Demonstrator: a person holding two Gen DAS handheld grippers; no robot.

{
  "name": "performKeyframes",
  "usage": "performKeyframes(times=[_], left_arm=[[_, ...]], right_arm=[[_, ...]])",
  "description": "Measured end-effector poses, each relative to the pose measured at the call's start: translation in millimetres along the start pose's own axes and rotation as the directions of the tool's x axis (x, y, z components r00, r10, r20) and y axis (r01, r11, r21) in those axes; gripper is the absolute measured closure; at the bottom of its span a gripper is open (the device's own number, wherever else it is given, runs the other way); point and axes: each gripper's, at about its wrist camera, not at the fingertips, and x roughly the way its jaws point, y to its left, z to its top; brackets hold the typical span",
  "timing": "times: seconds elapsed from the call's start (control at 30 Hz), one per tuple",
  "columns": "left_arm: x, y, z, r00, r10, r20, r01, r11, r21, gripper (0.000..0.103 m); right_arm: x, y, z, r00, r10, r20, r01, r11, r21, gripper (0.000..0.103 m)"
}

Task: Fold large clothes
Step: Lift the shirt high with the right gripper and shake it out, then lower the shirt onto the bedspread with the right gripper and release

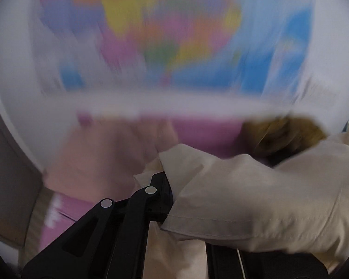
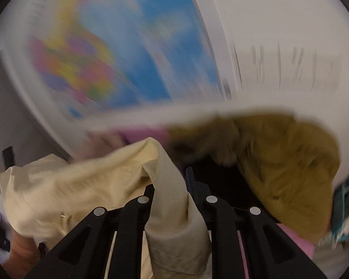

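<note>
We hold a cream garment point(image 1: 256, 200) in both grippers. The left gripper point(image 1: 165, 186) is clenched on a fold of it; the cloth drapes to the right over its right finger and hides that side. The right gripper point(image 2: 172, 193) grips a rolled cuff or sleeve end point(image 2: 174, 232) that runs between its fingers, with the rest of the cloth spreading to the left. Beyond lies a mustard garment point(image 2: 286, 162) on the right and pink cloth point(image 1: 204, 132) farther left, all blurred. A white edge point(image 1: 174, 104) crosses both views just behind them, below a coloured map point(image 1: 162, 34) on the far wall. Open room ahead of the grippers is slight; we cannot tell more through the blur.
</note>
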Motion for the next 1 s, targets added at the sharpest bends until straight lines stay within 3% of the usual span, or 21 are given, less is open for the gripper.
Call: performKeyframes(times=[0.03,0.1,0.27,0.37,0.47,0.57,0.67,0.73,0.77,0.83,0.87,0.9,0.97,1.0], left_arm=[[45,-1,-6,0.996,0.003,-0.087,-0.004,1.0,-0.015,0.098],[82,-2,-11,0.989,0.011,-0.146,-0.013,1.0,-0.016,0.098],[126,7,2,0.974,-0.003,-0.227,-0.009,0.999,-0.053,0.098],[139,10,10,0.956,-0.006,-0.294,-0.003,0.999,-0.032,0.096],[133,17,11,0.954,-0.083,-0.288,0.08,0.997,-0.023,0.091],[117,29,3,0.93,-0.234,-0.282,0.223,0.972,-0.074,0.084],[95,34,-7,0.924,-0.292,-0.245,0.286,0.956,-0.059,0.071],[78,33,-13,0.928,-0.315,-0.202,0.317,0.948,-0.024,0.022],[70,31,-15,0.935,-0.307,-0.176,0.312,0.95,0.001,0.013],[55,26,-17,0.958,-0.256,-0.127,0.266,0.962,0.069,0.013],[52,24,-17,0.964,-0.241,-0.115,0.251,0.964,0.083,0.013],[45,23,-18,0.964,-0.245,-0.102,0.254,0.963,0.087,0.014],[36,18,-20,0.963,-0.256,-0.082,0.265,0.955,0.13,0.014],[34,15,-22,0.964,-0.253,-0.081,0.263,0.954,0.147,0.013]], right_arm=[[31,-14,0,0.999,-0.007,-0.043,0.009,0.998,0.058,0.089],[80,-33,1,0.992,-0.044,-0.116,0.055,0.994,0.094,0.089],[112,-50,7,0.981,-0.074,-0.182,0.093,0.991,0.099,0.084],[116,-51,10,0.956,-0.204,-0.213,0.214,0.977,0.024,0.048],[96,-29,11,0.943,-0.3,-0.146,0.279,0.949,-0.148,0.033],[54,9,7,0.941,-0.337,-0.01,0.316,0.892,-0.324,0.022],[30,59,-8,0.957,-0.281,0.068,0.273,0.801,-0.533,0.013],[40,100,-32,0.954,-0.283,0.101,0.268,0.651,-0.711,0.01],[52,114,-45,0.948,-0.298,0.107,0.268,0.575,-0.773,0.01],[78,131,-64,0.939,-0.328,0.103,0.253,0.457,-0.853,0.01],[94,135,-75,0.929,-0.355,0.11,0.25,0.378,-0.891,0.011],[111,137,-81,0.921,-0.375,0.101,0.235,0.33,-0.914,0.015],[129,136,-85,0.909,-0.406,0.091,0.221,0.288,-0.932,0.02],[136,133,-83,0.907,-0.413,0.077,0.212,0.29,-0.933,0.02]])
